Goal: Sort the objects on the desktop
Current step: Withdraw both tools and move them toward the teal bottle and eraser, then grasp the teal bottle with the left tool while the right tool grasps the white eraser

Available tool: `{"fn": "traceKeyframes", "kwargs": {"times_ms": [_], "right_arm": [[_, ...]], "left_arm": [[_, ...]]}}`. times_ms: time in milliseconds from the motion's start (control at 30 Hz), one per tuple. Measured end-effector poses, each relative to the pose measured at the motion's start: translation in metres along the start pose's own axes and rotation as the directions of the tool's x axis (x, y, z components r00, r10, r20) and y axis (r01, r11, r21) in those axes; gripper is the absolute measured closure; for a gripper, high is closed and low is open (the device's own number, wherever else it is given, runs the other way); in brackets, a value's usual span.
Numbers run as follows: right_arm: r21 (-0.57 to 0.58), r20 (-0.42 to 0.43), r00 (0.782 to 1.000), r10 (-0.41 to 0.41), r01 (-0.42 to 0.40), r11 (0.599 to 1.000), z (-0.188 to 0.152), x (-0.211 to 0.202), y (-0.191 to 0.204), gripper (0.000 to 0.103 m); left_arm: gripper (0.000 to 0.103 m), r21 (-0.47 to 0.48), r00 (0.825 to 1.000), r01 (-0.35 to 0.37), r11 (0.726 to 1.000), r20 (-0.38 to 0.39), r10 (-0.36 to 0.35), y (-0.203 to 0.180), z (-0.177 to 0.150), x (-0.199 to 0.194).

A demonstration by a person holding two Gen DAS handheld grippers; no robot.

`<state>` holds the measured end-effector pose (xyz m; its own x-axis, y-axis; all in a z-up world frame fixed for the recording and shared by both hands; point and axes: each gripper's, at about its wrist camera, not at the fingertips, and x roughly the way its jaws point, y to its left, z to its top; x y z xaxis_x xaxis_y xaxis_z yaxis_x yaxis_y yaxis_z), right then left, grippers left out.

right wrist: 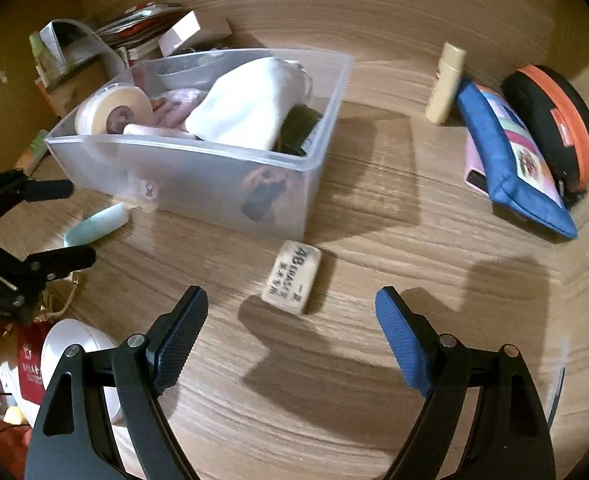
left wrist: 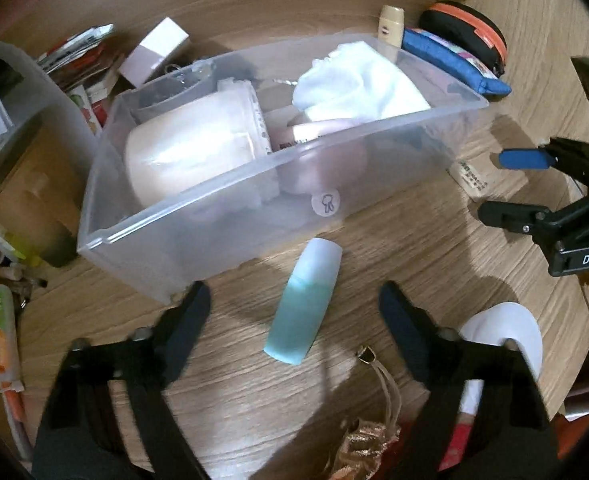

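A pale teal bottle (left wrist: 304,300) lies on the wooden desk just in front of a clear plastic bin (left wrist: 214,232). It sits between the fingers of my left gripper (left wrist: 294,296), which is open, its pads apart from the bottle. The bin holds a cream tape roll (left wrist: 186,156), a white cloth bag (left wrist: 354,84) and pink items. In the right wrist view a white eraser (right wrist: 292,276) printed 4B lies by the bin's (right wrist: 194,184) near corner, just ahead of my right gripper (right wrist: 290,296). That gripper is open with blue pads and nothing between them.
A blue pouch (right wrist: 510,160), a black and orange case (right wrist: 554,120) and a cream bottle (right wrist: 446,84) stand at the back right. A white tape roll (right wrist: 74,348) and a gold drawstring pouch (left wrist: 358,448) lie near the front. Papers, boxes and a translucent holder (left wrist: 22,100) crowd the left.
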<state>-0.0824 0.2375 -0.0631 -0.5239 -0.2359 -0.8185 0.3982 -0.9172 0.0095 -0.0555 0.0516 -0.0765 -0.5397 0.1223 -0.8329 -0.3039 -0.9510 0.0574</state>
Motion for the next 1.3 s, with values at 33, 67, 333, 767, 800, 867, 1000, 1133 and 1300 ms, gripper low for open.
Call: {"fn": "traceKeyframes", "kwargs": {"times_ms": [33, 67, 333, 767, 800, 867, 1000, 1133, 1300], "right_arm": [[-0.001, -0.001, 1.000, 0.006, -0.006, 1.000, 0.000, 0.001, 0.000, 0.021], [-0.002, 0.001, 1.000, 0.010, -0.010, 1.000, 0.001, 0.001, 0.001, 0.021], [-0.007, -0.013, 1.000, -0.015, 0.015, 1.000, 0.004, 0.009, 0.001, 0.040], [-0.085, -0.014, 0.999, 0.036, -0.037, 0.996, -0.004, 0.009, 0.022, 0.081], [-0.083, -0.014, 0.999, 0.042, -0.043, 0.996, -0.006, 0.008, 0.023, 0.081], [-0.077, -0.016, 0.998, 0.065, -0.066, 0.995, -0.009, 0.005, 0.024, 0.081], [-0.073, 0.000, 0.995, 0.095, -0.095, 0.993, -0.016, -0.006, 0.025, 0.081], [-0.071, 0.041, 0.993, 0.111, -0.108, 0.992, -0.012, -0.020, 0.028, 0.081], [-0.082, 0.106, 0.987, 0.121, -0.112, 0.990, -0.004, -0.043, 0.032, 0.081]], "left_arm": [[0.033, 0.001, 1.000, 0.007, 1.000, -0.005, -0.007, 0.000, 0.001, 0.001], [0.034, 0.002, 1.000, 0.016, 1.000, -0.010, -0.015, 0.001, 0.002, 0.003], [0.047, 0.007, 0.998, 0.052, 0.999, -0.022, -0.052, 0.004, 0.011, 0.012], [0.078, 0.009, 0.999, 0.042, 0.999, 0.031, -0.042, -0.002, 0.003, 0.008], [0.078, 0.008, 0.999, 0.040, 0.999, 0.031, -0.040, -0.003, 0.002, 0.008], [0.079, 0.009, 0.999, 0.038, 0.999, 0.031, -0.038, -0.005, 0.002, 0.008], [0.079, 0.009, 0.998, 0.047, 0.999, 0.046, -0.048, -0.007, -0.001, 0.002], [0.079, 0.007, 0.995, 0.060, 0.998, 0.081, -0.060, -0.009, -0.003, -0.013], [0.079, 0.009, 0.992, 0.050, 0.999, 0.119, -0.051, -0.011, -0.002, -0.031]]}}
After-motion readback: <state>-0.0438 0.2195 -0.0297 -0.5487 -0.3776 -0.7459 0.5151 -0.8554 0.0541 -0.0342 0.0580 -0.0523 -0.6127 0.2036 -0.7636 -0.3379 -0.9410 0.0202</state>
